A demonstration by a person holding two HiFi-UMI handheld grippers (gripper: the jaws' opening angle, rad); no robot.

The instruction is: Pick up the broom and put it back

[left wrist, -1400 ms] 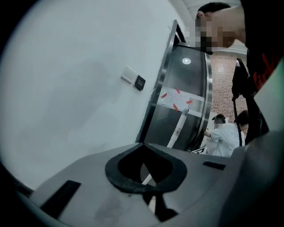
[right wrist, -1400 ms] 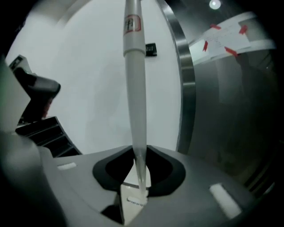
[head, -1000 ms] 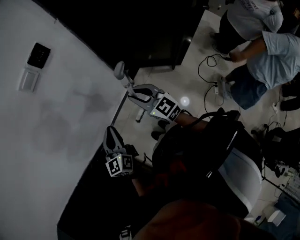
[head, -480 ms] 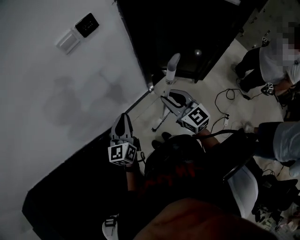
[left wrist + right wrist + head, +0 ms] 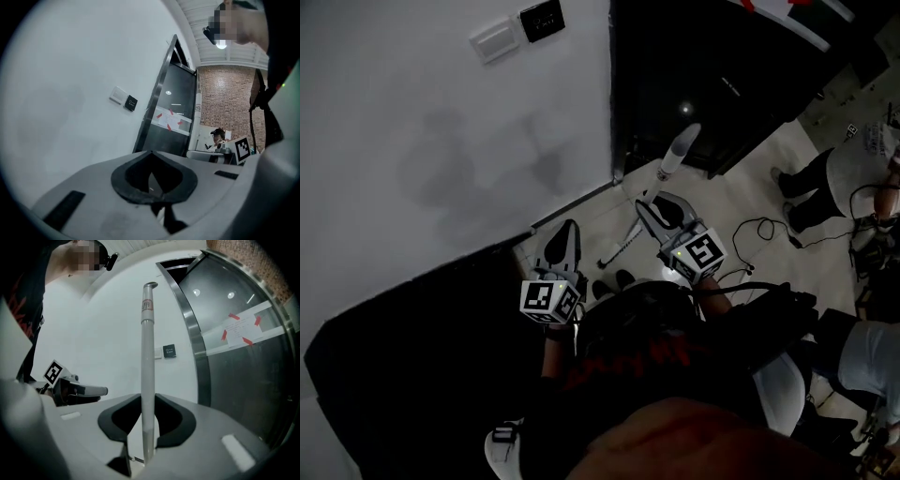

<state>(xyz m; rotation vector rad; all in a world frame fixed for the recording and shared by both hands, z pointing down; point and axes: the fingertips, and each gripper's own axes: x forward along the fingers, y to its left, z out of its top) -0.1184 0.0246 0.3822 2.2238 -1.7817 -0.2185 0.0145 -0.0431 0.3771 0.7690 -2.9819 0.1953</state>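
Observation:
The broom (image 5: 677, 152) is a pale grey pole with a hook cap; it stands nearly upright in front of the white wall and the dark door. My right gripper (image 5: 654, 204) is shut on its shaft, well below the top. In the right gripper view the broom's pole (image 5: 147, 357) rises from between the black pads (image 5: 168, 420) of the right gripper (image 5: 148, 401). My left gripper (image 5: 566, 234) hangs to the left, apart from the broom. Its jaws (image 5: 151, 153) are shut with nothing between them. The broom's head is hidden.
A white wall (image 5: 422, 141) with a switch plate and a black panel (image 5: 541, 17) fills the left. A dark glass door with a metal frame (image 5: 722, 66) stands behind the broom. Cables (image 5: 759, 230) lie on the pale floor, and people (image 5: 853, 178) stand at the right.
The head view has swung round, so the wall panel now sits at the top. Both grippers have risen a little, and the broom stays in the right gripper, now nearer the door.

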